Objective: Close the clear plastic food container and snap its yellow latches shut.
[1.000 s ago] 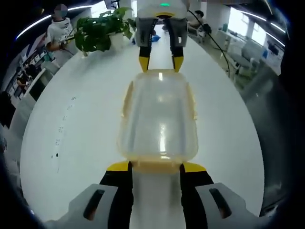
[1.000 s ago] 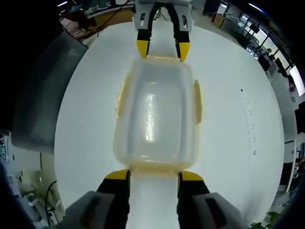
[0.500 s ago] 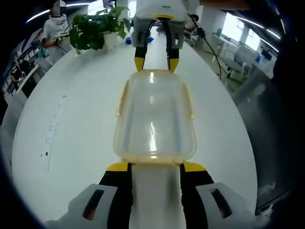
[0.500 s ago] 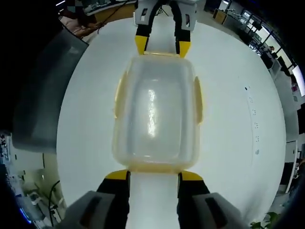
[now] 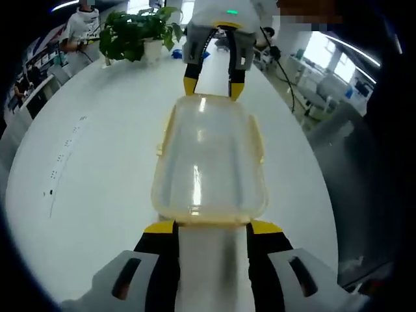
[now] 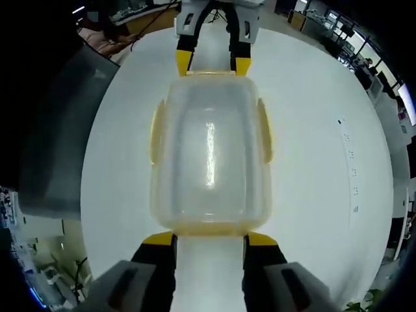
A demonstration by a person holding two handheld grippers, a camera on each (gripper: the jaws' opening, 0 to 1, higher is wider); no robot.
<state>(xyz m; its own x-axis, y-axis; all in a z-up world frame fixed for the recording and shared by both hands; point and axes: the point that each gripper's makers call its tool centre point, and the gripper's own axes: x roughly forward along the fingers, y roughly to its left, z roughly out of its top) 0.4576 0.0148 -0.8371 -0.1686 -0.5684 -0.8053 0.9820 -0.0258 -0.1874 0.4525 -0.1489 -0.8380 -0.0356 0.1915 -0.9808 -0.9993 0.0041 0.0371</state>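
The clear plastic container point(image 5: 208, 156) lies lengthwise on the white table point(image 5: 97, 169), lid on top, between the two grippers. My left gripper point(image 5: 211, 229) is open, its yellow-tipped jaws standing either side of the container's near end. My right gripper point(image 5: 212, 88) meets the far end, jaws apart. In the right gripper view the same container point(image 6: 209, 149) runs from my right gripper point(image 6: 209, 239) up to the left gripper point(image 6: 212, 64). Yellow side latches point(image 6: 155, 133) point(image 6: 265, 130) flank the long sides. A yellow strip point(image 6: 208, 227) lines the near end.
A potted green plant point(image 5: 133, 32) stands at the table's far end, with a person point(image 5: 81, 23) behind it. Small dark marks point(image 5: 62, 159) dot the tabletop on the left. A grey chair back point(image 6: 55, 136) sits beyond the table edge.
Both views have shifted a little, and the container sits slightly closer to each camera. It stays between the two open grippers; nothing was taken hold of.
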